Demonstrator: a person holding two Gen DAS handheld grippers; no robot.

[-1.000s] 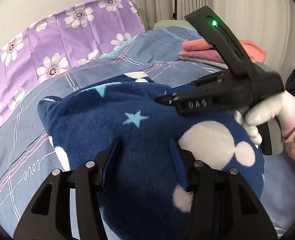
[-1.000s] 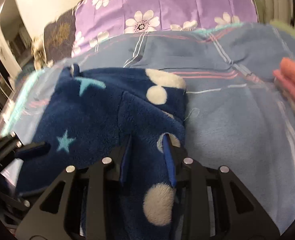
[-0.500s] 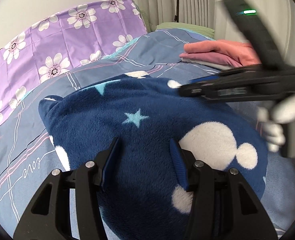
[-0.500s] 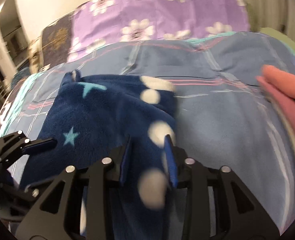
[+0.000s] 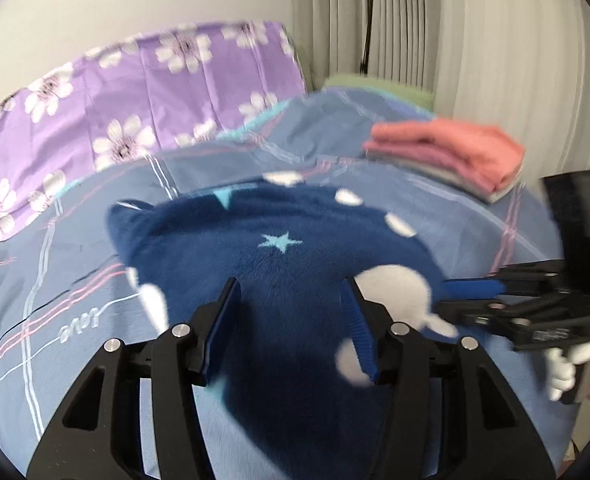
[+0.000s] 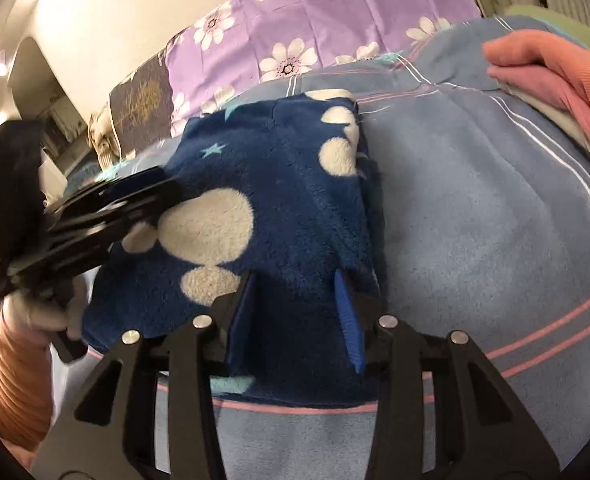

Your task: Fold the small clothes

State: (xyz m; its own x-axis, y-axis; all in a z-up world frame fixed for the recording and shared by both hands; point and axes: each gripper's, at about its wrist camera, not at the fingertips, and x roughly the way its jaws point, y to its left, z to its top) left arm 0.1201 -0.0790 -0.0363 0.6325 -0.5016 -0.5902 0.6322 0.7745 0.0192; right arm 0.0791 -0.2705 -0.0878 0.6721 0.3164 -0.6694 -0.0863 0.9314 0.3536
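- One navy fleece garment (image 6: 279,200) with white dots and pale stars lies folded on the blue striped bedsheet (image 6: 475,220); its right edge is straight.
- Both tongs are spread: the left gripper (image 5: 291,312) over its near part, the right gripper (image 6: 295,308) at its near right corner, pinching nothing.
- Bare sheet lies right of the garment.
- Folded pink clothes (image 5: 451,152) are far right, a purple flowered pillow (image 5: 143,96) far behind.

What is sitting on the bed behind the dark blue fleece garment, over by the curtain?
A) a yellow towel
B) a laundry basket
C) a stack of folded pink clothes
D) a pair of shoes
C: a neat pile of folded pink clothes lies on the blue bedspread beyond the dark blue fleece garment.
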